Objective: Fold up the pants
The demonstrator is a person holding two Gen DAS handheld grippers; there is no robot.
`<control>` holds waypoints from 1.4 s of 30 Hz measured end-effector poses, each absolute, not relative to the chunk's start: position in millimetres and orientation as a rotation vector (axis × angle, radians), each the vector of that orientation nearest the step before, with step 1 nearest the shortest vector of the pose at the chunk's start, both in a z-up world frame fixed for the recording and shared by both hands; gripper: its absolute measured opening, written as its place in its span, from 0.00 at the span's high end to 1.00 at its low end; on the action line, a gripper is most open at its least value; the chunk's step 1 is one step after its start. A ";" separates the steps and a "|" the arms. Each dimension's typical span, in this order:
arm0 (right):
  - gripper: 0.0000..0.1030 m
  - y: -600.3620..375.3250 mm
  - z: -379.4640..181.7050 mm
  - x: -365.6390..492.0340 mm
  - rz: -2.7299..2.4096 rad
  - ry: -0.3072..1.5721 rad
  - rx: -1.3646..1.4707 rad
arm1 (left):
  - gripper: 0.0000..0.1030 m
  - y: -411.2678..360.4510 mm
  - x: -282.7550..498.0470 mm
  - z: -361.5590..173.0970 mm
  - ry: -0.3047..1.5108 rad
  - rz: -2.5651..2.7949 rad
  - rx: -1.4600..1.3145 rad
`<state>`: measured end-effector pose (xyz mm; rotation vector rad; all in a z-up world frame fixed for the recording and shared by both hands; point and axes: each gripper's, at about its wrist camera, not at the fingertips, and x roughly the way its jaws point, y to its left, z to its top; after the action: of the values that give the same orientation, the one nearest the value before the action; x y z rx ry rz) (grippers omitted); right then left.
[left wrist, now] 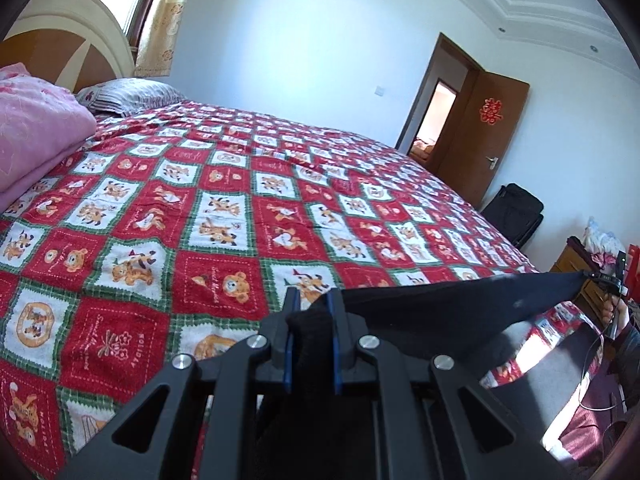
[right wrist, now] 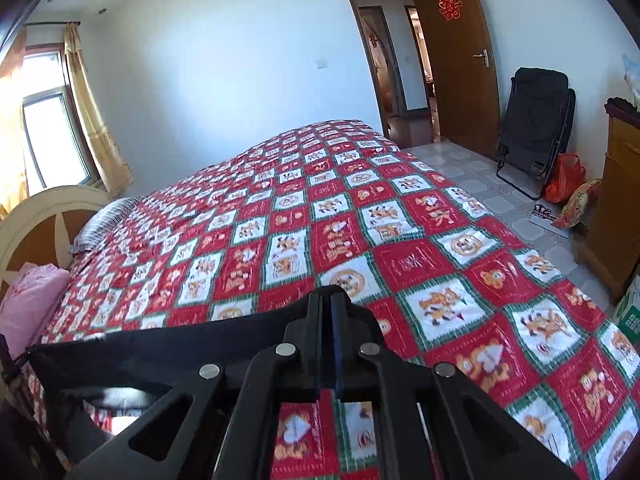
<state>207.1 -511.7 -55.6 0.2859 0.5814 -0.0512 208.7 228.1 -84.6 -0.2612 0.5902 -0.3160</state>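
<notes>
Where both claws pinch: soft black pants (left wrist: 460, 312), stretched taut.

We noted a wide bed (right wrist: 400, 240) under a red checked cartoon cover, pale walls (right wrist: 224, 80), a sunlit curtained window (right wrist: 52, 140), an open brown door (right wrist: 456, 48), and a tiled floor (right wrist: 500, 200).

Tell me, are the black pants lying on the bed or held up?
Held up: the black pants stretch between the left gripper and right gripper.
</notes>
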 end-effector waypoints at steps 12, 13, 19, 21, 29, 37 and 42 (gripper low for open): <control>0.97 -540.8 -75.4 127.2 -0.089 0.552 0.354 | 0.86 233.3 135.4 -85.6 0.510 -0.393 -0.265; 0.97 -542.9 -80.6 120.0 -0.091 0.561 0.360 | 0.86 234.2 130.6 -90.0 0.515 -0.397 -0.267; 0.97 -554.8 -115.9 83.9 -0.113 0.629 0.361 | 0.83 231.3 98.8 -132.5 0.575 -0.397 -0.245; 0.97 -558.3 -125.6 77.2 -0.117 0.652 0.366 | 0.82 229.2 93.8 -144.2 0.605 -0.394 -0.231; 0.96 -553.7 -136.3 62.7 -0.116 0.708 0.315 | 0.51 234.6 73.2 -153.2 0.623 -0.335 -0.176; 0.93 -547.5 -116.6 32.1 -0.235 0.694 0.214 | 0.43 268.0 45.3 -162.9 0.653 -0.255 -0.161; 0.48 -511.6 -96.5 28.8 -0.199 0.640 0.147 | 0.43 295.7 27.5 -170.0 0.652 -0.153 -0.238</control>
<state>28.8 -511.6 -96.5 0.1473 0.6396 -0.1987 27.5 295.7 -170.0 -0.2381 0.6524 -0.1527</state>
